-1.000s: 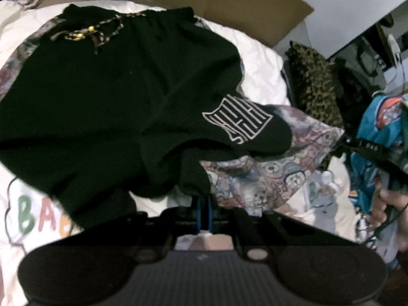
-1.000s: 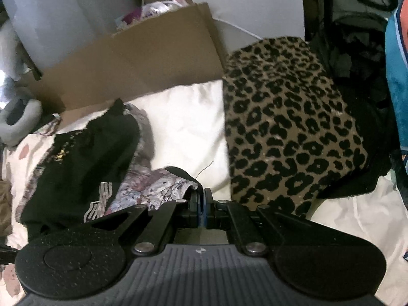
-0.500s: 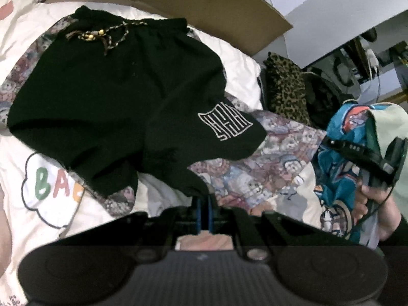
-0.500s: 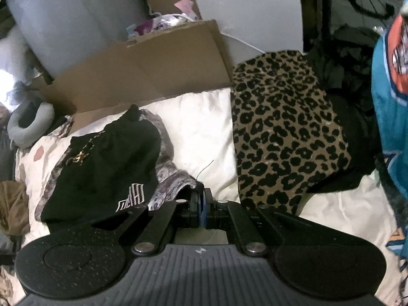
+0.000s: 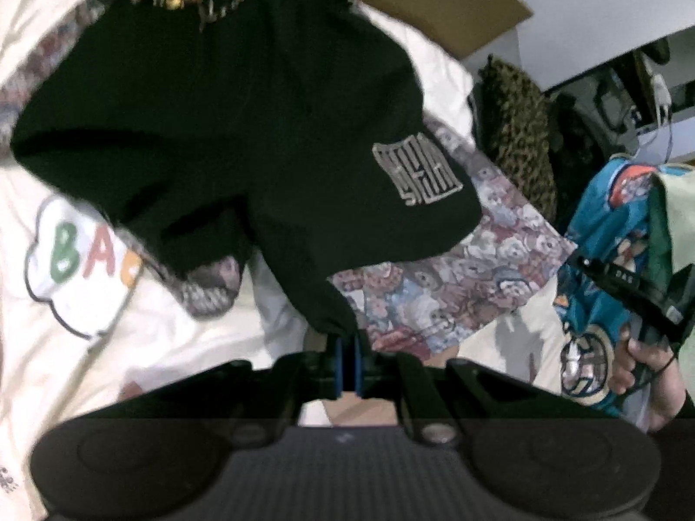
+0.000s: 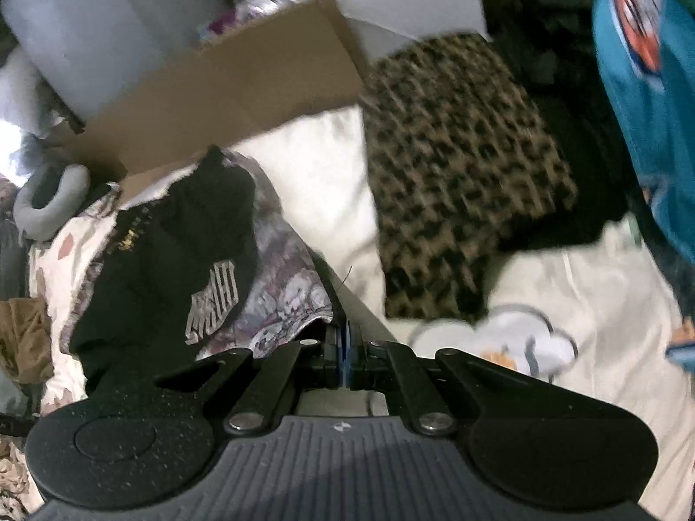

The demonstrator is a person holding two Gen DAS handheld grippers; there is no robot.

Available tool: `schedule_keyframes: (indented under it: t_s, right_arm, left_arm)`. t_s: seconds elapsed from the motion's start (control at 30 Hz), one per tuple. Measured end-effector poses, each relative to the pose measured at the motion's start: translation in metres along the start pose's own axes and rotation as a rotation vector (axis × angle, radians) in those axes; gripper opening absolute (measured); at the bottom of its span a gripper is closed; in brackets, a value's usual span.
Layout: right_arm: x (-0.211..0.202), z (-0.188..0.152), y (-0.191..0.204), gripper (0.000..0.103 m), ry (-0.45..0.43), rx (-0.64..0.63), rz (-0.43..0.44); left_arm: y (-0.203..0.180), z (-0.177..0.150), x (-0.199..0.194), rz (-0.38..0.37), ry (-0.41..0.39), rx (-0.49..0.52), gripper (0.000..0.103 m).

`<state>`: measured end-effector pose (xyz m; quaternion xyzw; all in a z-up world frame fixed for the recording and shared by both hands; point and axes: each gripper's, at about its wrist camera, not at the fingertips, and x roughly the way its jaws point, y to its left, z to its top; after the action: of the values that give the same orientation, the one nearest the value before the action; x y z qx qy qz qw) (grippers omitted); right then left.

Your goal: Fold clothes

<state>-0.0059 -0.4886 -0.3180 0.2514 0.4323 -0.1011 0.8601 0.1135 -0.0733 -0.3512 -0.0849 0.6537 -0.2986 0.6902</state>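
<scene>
Black shorts (image 5: 226,113) with a white logo and tied drawcord are spread on the bed (image 5: 87,347) over a bear-print cloth (image 5: 456,282). A hem corner is pinched by the left gripper (image 5: 346,347); the right gripper (image 6: 343,343) is pressed onto a dark hem edge. A leopard pillow (image 6: 460,173) and cardboard (image 6: 226,100) lie beyond.

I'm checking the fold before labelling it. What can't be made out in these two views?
- Left wrist view: the shorts hem inside the left gripper, hidden by its fingers.
- Right wrist view: what the right gripper pinches; motion blur.
- Shorts logo lettering: blurred.
</scene>
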Motion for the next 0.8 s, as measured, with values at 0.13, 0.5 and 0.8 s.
schedule_keyframes:
  t_s: [0.13, 0.5, 0.8]
  right_arm:
    - [0.016, -0.018, -0.017, 0.000, 0.032, 0.023, -0.022]
    - [0.043, -0.039, -0.031, 0.000, 0.068, 0.060, -0.045]
    - [0.059, -0.060, -0.059, 0.002, 0.169, 0.105, -0.036]
  left_arm:
    - [0.007, -0.009, 0.023, 0.000, 0.051, -0.021, 0.005]
    - [0.015, -0.017, 0.052, 0.053, 0.135, -0.028, 0.003]
    - [0.017, -0.019, 0.067, 0.092, 0.139, -0.043, 0.003]
